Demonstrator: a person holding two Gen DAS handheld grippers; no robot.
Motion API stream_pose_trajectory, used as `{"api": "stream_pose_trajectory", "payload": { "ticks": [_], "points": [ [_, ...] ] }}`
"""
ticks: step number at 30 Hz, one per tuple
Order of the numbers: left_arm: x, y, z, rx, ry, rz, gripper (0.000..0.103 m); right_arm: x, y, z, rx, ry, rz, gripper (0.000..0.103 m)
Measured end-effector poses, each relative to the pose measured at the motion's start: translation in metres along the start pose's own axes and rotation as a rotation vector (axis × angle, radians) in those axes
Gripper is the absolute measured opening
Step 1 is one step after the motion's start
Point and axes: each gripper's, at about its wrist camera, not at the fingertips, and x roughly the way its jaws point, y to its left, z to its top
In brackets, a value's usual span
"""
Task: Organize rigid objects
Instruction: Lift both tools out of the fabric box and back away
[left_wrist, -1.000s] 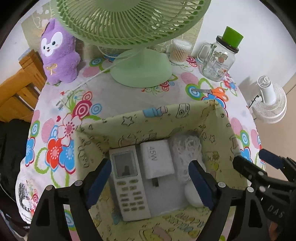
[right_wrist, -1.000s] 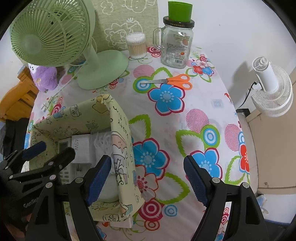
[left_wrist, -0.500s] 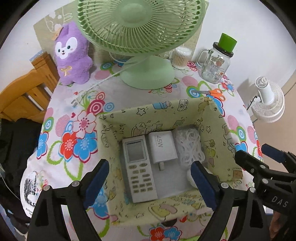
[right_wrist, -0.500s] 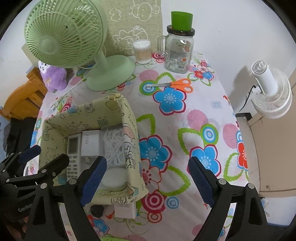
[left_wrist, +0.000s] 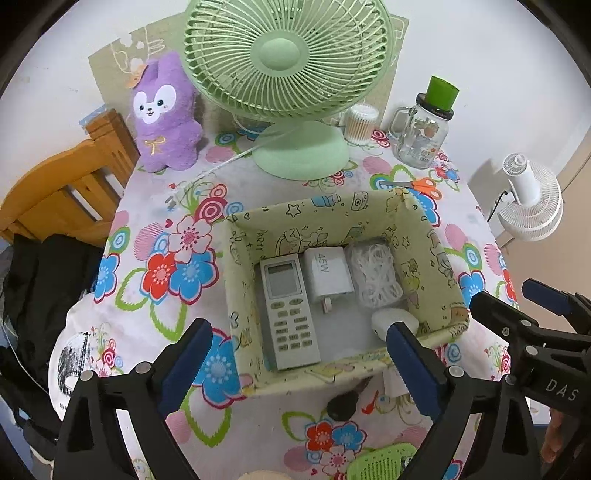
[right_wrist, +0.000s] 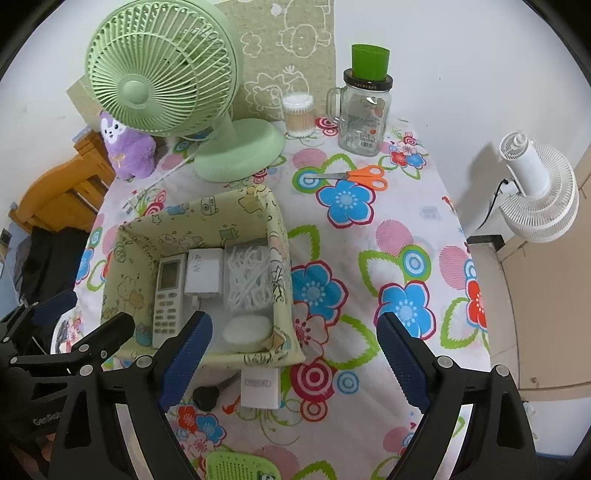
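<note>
A yellow-green fabric box (left_wrist: 325, 218) (right_wrist: 207, 210) stands on the flowered tablecloth. It holds a white remote (left_wrist: 290, 310) (right_wrist: 168, 295), a white 45W charger (left_wrist: 327, 275) (right_wrist: 203, 273), a bundle of white cable (left_wrist: 375, 277) (right_wrist: 247, 277) and a white round case (left_wrist: 393, 321) (right_wrist: 247, 332). My left gripper (left_wrist: 299, 373) is open and empty, above the box's near wall. My right gripper (right_wrist: 295, 362) is open and empty, over the cloth right of the box. A white flat device (right_wrist: 260, 387) and a black object (left_wrist: 341, 404) (right_wrist: 207, 397) lie in front of the box.
A green desk fan (left_wrist: 291, 74) (right_wrist: 162, 77), purple plush (left_wrist: 164, 114), cotton-swab tub (right_wrist: 298, 112) and glass jar with green cap (left_wrist: 424, 129) (right_wrist: 364, 107) stand at the back. Orange scissors (right_wrist: 354, 175) lie beyond the box. A green perforated item (right_wrist: 240, 465) lies near me. A white fan (right_wrist: 535, 188) stands off right.
Both grippers have pulled back and up from the box, so more of the table shows. The items in the box have not moved. Both grippers stay open.
</note>
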Motion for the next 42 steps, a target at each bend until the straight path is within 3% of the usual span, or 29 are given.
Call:
{"api": "stream_pose_trajectory", "payload": {
  "ticks": [42],
  "points": [
    [-0.069,-0.011,-0.067,-0.033,-0.067,0.027,0.097,-0.052,0.01,-0.052,-0.07,-0.055,0.063,0.092]
  ]
}}
